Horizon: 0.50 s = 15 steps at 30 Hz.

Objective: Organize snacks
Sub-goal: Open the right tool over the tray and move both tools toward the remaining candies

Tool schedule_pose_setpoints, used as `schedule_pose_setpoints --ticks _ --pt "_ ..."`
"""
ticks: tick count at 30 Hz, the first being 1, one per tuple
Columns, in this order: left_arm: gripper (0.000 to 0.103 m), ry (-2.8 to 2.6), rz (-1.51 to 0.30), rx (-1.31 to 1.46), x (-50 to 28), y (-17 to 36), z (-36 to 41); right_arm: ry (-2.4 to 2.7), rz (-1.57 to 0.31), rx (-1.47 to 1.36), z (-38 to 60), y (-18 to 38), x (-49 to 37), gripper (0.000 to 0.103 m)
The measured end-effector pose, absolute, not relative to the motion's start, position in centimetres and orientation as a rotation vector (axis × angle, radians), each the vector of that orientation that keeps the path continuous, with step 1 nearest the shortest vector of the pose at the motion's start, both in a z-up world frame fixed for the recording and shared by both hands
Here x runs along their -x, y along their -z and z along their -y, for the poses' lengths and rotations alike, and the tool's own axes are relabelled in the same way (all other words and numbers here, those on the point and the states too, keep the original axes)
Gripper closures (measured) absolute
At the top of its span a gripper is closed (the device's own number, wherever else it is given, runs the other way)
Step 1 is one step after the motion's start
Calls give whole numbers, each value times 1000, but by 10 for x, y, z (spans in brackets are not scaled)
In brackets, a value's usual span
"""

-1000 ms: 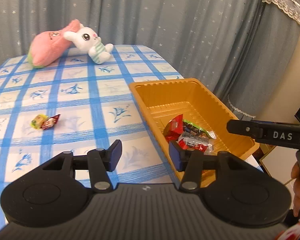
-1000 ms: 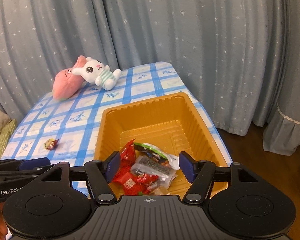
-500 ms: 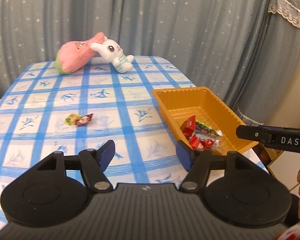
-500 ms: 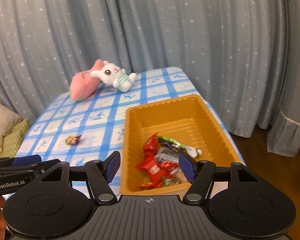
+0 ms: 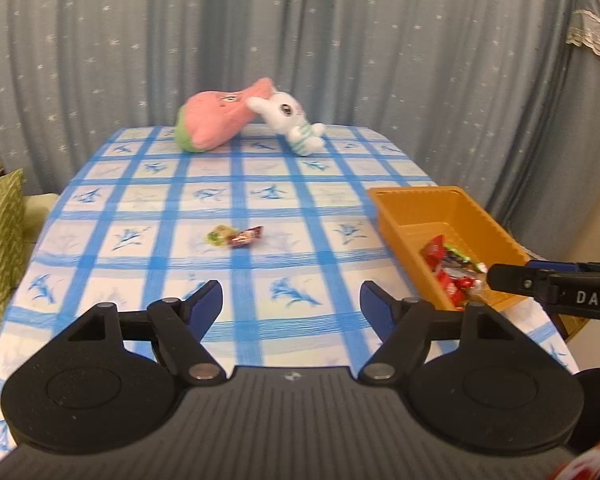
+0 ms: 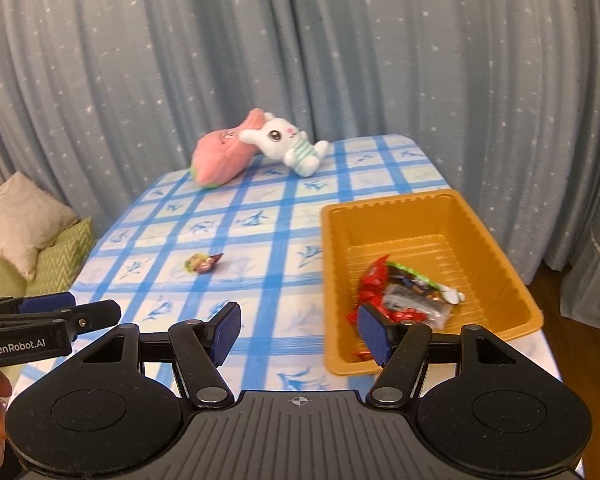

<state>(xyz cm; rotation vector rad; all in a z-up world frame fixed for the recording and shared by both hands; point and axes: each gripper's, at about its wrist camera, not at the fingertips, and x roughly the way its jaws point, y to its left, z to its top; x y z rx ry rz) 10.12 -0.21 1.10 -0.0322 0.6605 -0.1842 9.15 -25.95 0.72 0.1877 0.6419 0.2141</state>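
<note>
Blue curtains with tiny white stars hung behind a table [image 5: 260, 200] with a blue-and-white checked cloth. From the left wrist view, the left gripper [image 5: 291, 304] hung over the near part of the cloth with its jaws opening and nothing between them. Two small snacks [image 5: 236, 236] lay side by side in the middle of the table. An orange tray [image 5: 404, 220] sat at the right edge with more wrapped snacks [image 5: 452, 268] in its near end. A pink plush [image 5: 216, 124] and a white bunny [image 5: 292, 120] lay at the far end. From the right wrist view, the right gripper [image 6: 299, 330] was held partly wide and empty, near the tray's near left corner. A green cushion [image 6: 60, 256] sat far left, off the table.
</note>
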Motion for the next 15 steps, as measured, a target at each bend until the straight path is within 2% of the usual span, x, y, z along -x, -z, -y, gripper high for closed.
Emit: schedule_pose_setpoints --ticks 15 --pt "29 107 -664 32 -117 -4 -55 -306 -670 -126 198 3 -114 38"
